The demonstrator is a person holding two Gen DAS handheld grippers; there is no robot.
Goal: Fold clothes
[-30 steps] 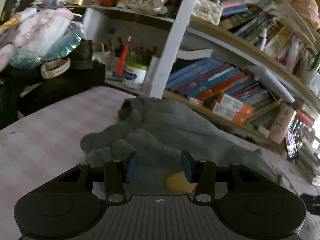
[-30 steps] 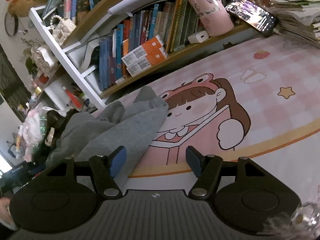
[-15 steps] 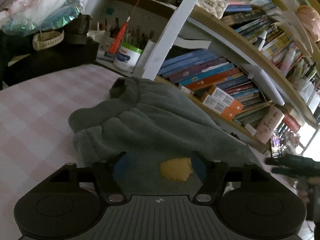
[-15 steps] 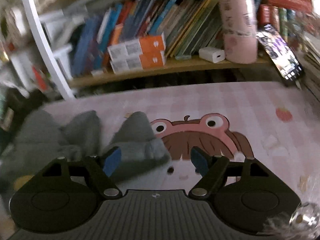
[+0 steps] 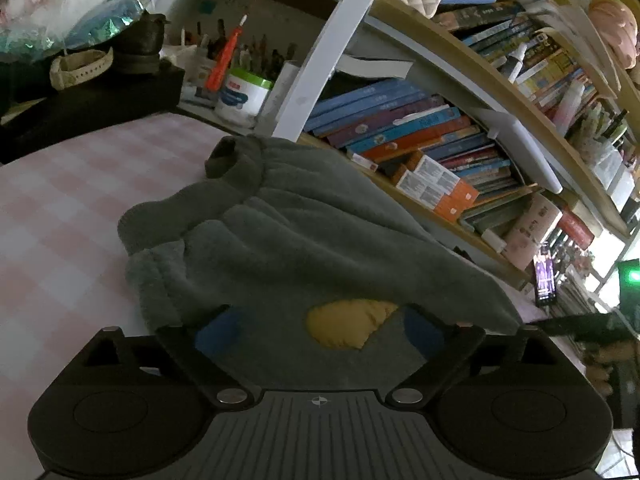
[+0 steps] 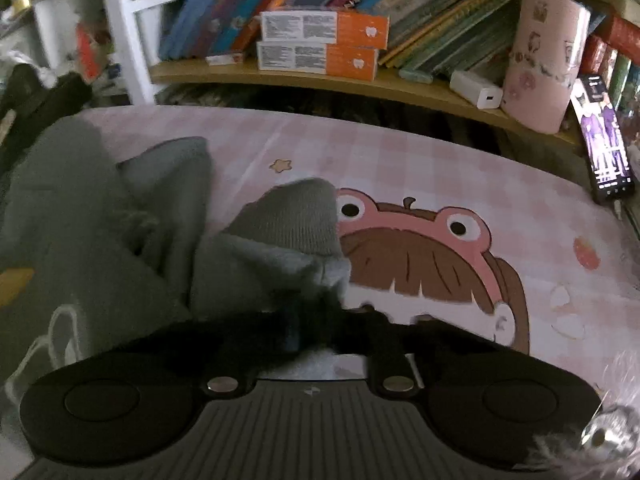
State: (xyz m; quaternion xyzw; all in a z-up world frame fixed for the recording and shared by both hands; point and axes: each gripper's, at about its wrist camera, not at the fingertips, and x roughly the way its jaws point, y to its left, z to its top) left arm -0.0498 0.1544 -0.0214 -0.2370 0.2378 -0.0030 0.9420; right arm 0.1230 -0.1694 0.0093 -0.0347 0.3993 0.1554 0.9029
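Folding barely begun: my right gripper (image 6: pixel 320 316) pinches the rumpled grey fleece sweater's (image 5: pixel 304 232) sleeve at six o'clock, my left gripper (image 5: pixel 320 332) opening over it.

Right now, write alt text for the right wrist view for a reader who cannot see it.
The right gripper is shut on the edge of a grey fleece garment lying on a pink checked cover printed with a cartoon girl in a frog hat. Behind it, a wooden shelf holds books and two orange-and-white boxes.
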